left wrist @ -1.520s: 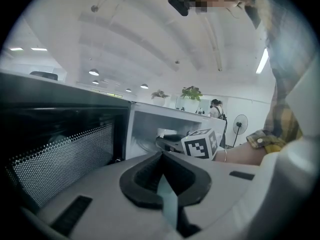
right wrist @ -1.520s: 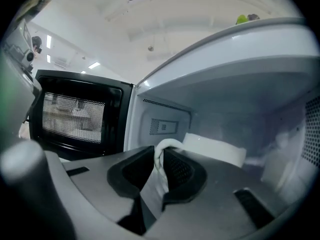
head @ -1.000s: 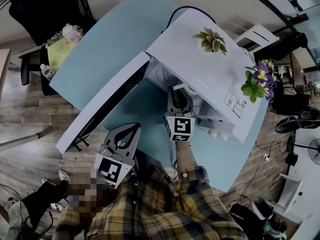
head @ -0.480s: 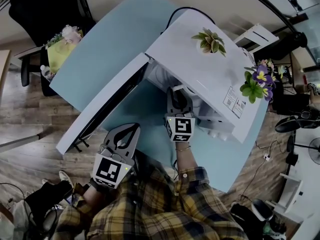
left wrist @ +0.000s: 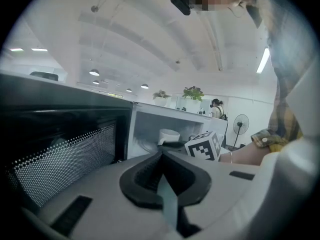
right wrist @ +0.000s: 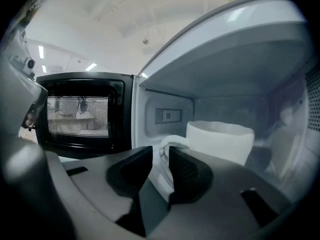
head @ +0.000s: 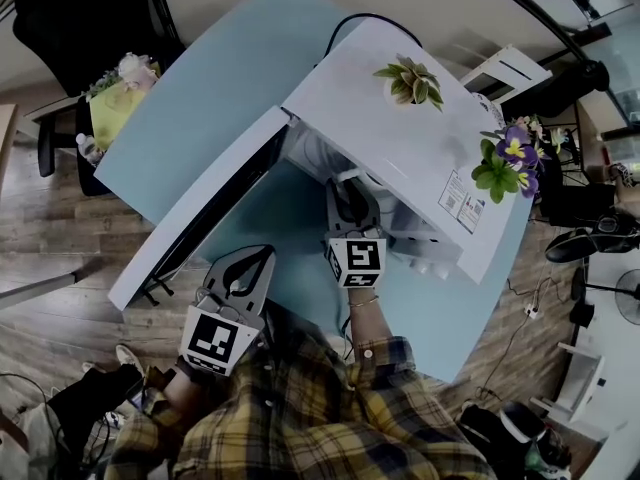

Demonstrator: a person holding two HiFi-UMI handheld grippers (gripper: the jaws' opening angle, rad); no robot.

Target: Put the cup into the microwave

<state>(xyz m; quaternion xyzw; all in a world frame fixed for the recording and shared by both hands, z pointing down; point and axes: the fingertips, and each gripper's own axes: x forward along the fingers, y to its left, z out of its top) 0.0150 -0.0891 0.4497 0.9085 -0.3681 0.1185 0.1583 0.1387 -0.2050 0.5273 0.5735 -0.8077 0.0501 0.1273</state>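
Note:
A white cup (right wrist: 220, 141) stands inside the open white microwave (head: 400, 138), toward the left of the cavity. My right gripper (right wrist: 160, 151) reaches into the cavity mouth (head: 350, 183), and its jaws are closed narrowly on the cup's handle (right wrist: 167, 143). The microwave door (head: 200, 208) swings out to the left, its mesh window (right wrist: 80, 114) facing me. My left gripper (head: 255, 255) hangs shut and empty over the table's near edge. From the left gripper view (left wrist: 161, 154), the cup (left wrist: 169, 135) shows in the cavity behind the right gripper's marker cube (left wrist: 204, 146).
Two potted plants (head: 405, 80) (head: 505, 163) sit on top of the microwave. The light blue table (head: 200, 118) runs back left. A chair with a yellow bag (head: 115, 103) stands beyond its far left corner. Cables and a fan (head: 625, 293) lie on the floor at right.
Both grippers hold about the same places. The head view has shifted slightly, so the microwave sits a little higher and further left in the picture.

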